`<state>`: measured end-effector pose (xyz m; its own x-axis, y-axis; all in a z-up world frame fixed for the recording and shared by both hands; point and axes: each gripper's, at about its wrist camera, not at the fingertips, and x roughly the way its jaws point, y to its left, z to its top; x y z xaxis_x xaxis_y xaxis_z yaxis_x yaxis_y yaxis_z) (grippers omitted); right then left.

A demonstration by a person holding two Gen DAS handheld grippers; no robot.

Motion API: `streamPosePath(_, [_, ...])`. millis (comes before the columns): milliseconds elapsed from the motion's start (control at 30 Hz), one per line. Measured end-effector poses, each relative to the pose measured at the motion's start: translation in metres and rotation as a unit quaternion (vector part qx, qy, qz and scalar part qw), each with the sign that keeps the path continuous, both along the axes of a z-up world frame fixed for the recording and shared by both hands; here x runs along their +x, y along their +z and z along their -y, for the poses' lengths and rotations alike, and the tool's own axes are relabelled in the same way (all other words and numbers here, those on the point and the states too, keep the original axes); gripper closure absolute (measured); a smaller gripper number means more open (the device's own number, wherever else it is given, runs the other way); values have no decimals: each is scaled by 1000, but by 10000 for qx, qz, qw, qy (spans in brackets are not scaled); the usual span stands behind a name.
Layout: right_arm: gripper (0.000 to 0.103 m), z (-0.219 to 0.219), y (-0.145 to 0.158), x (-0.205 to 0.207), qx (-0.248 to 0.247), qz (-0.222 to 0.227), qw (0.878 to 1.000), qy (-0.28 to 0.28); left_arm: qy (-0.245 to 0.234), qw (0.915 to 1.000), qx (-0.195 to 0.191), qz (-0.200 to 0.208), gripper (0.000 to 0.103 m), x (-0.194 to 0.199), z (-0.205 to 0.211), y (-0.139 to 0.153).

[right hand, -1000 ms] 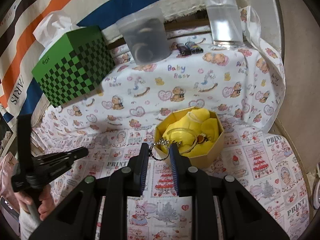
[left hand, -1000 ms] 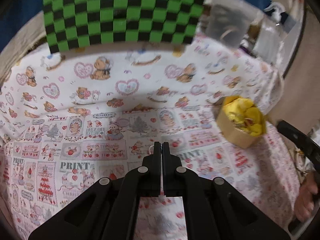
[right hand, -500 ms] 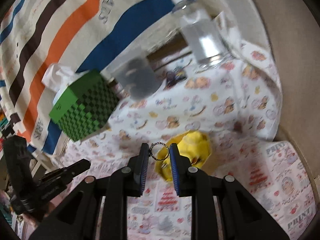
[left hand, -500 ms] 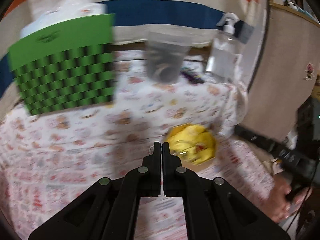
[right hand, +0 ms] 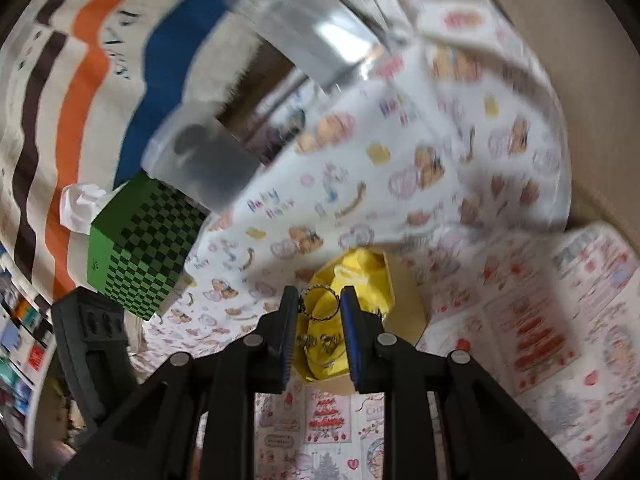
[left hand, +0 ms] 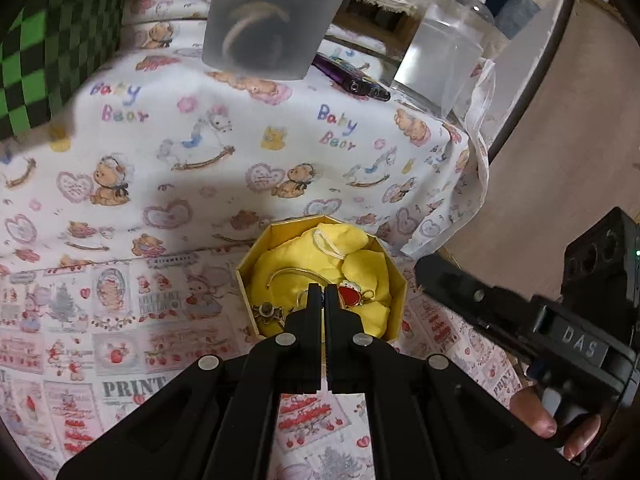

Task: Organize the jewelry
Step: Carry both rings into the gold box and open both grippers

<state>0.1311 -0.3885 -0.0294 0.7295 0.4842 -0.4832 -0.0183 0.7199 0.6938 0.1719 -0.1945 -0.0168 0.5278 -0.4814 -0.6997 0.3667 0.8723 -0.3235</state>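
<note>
"Baby Bear" cloth [left hand: 224, 128]; left fingers [left hand: 323, 300] closed, right fingers [right hand: 349, 320] gripping beaded ring [right hand: 319, 303].

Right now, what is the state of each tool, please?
Left tool: closed, holding nothing visible, tips over the yellow box.
Right tool: closed on a small beaded ring.

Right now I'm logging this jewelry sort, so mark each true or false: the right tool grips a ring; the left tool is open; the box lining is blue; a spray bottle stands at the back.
1. The right tool grips a beaded ring. True.
2. The left tool is open. False: its fingers are shut together.
3. The box lining is blue. False: it is yellow.
4. A spray bottle stands at the back. True.
</note>
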Motion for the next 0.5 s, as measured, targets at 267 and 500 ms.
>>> streamPosePath(267, [68,-5,-1,1,7,-47,10000,84,75,9993,-221,281,71,-6,-16,11])
streamPosePath(500, [49,1,13,-12,22,230,9997,-56,462,9947,58,915,59,-30,-46,50])
